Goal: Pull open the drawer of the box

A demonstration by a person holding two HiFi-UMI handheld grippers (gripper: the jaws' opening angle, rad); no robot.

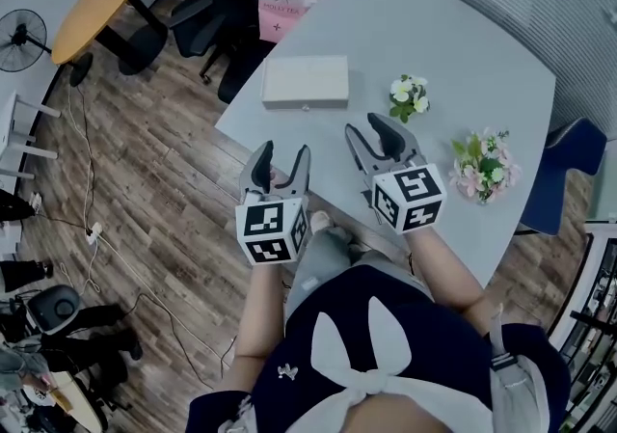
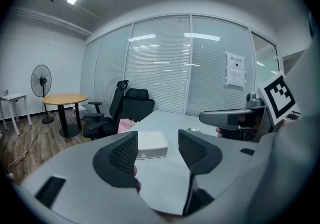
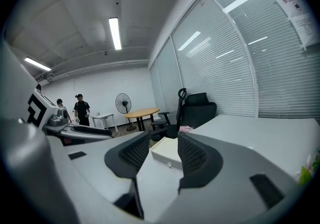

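Observation:
A flat white box (image 1: pixel 305 82) lies on the grey table (image 1: pixel 463 55) near its far left edge, with a small knob on the side that faces me. My left gripper (image 1: pixel 284 156) hovers at the table's near edge, open and empty, well short of the box. My right gripper (image 1: pixel 374 132) is beside it over the table, also open and empty. In the left gripper view the box (image 2: pixel 151 144) shows between the spread jaws of the left gripper (image 2: pixel 157 150), some way off. In the right gripper view the box (image 3: pixel 167 153) likewise lies beyond the right gripper (image 3: pixel 159 154).
Two small flower bunches (image 1: pixel 409 96) (image 1: pixel 485 166) stand on the table to the right of the box. A pink bag (image 1: pixel 282 14) and black office chairs (image 1: pixel 207 16) sit past the far edge. A round wooden table (image 1: pixel 96 5) and a fan (image 1: pixel 21 40) are at the left. People (image 3: pixel 80 110) stand far back.

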